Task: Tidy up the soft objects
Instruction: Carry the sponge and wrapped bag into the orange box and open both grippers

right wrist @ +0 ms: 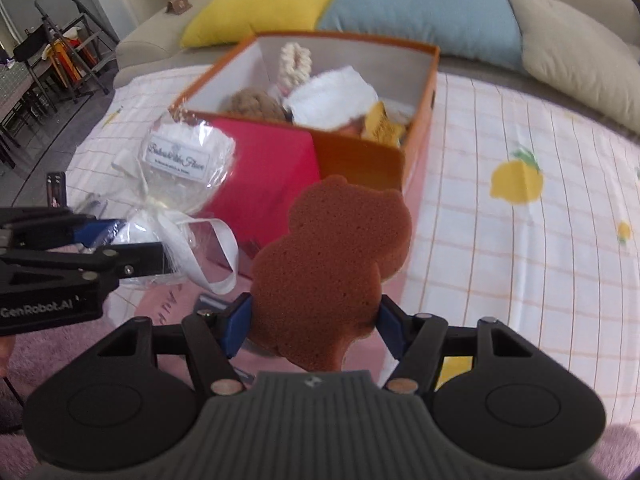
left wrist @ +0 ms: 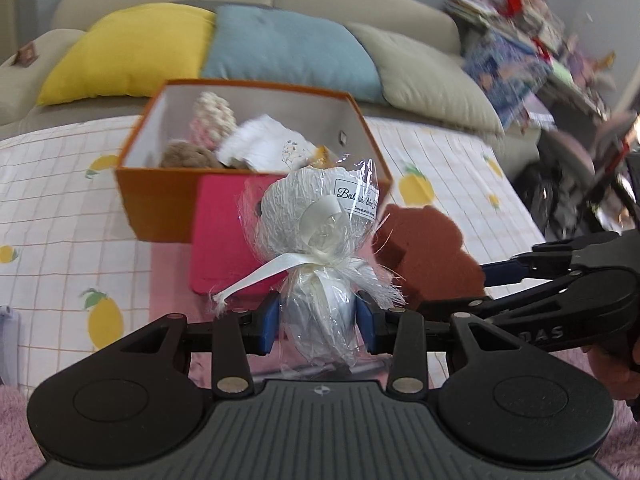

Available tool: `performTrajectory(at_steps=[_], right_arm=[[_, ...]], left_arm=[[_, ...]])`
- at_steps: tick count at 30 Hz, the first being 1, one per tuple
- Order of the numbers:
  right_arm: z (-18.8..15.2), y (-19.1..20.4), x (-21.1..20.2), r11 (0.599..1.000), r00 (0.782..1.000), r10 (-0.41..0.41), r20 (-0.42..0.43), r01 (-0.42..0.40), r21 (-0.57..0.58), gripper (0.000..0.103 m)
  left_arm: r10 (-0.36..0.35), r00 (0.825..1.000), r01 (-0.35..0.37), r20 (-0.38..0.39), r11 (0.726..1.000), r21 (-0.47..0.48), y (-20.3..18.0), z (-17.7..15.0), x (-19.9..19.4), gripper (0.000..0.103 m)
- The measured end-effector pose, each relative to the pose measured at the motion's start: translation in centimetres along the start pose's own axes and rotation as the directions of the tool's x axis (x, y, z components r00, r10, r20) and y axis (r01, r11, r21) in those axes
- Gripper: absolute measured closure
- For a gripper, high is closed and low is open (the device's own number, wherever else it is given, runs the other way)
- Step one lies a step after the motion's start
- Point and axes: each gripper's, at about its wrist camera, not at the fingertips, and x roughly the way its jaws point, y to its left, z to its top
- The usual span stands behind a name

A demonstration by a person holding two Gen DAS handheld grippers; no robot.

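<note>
My left gripper (left wrist: 318, 316) is shut on a white cellophane-wrapped bundle (left wrist: 320, 216) tied with a cream ribbon, held upright in front of the orange box (left wrist: 160, 200). The bundle also shows in the right wrist view (right wrist: 184, 160). My right gripper (right wrist: 316, 320) is shut on a brown bear-shaped sponge (right wrist: 332, 256), which also shows in the left wrist view (left wrist: 424, 240). The orange box (right wrist: 360, 156) holds a knitted cream item (right wrist: 294, 60), a tan ball (right wrist: 256, 102), a white cloth (right wrist: 336, 96) and a yellow piece (right wrist: 382, 124). Both grippers hover just before the box's near side.
The box stands on a lemon-print checked cloth (right wrist: 520, 220) over a low surface. A pink panel (right wrist: 264, 176) leans on the box front. Yellow (left wrist: 128, 48), blue (left wrist: 288, 48) and beige (left wrist: 432, 80) cushions lie on the sofa behind. Clutter (left wrist: 520, 32) is at the right.
</note>
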Motion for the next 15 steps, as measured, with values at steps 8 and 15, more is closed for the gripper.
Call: performTrajectory(at_steps=[8, 15], right_arm=[[5.4, 1.0, -0.5, 1.000, 0.997, 0.001, 0.078, 0.000, -0.014, 0.038], [11.1, 0.4, 2.5, 0.999, 0.992, -0.045, 0.115, 0.046, -0.008, 0.038]], left_arm=[[0.029, 0.993, -0.025, 0.112, 0.999, -0.038, 3.5, 3.3, -1.1, 0.058], [0.056, 0.996, -0.057, 0.070, 0.998, 0.013, 5.0, 8.4, 1.3, 0.057]])
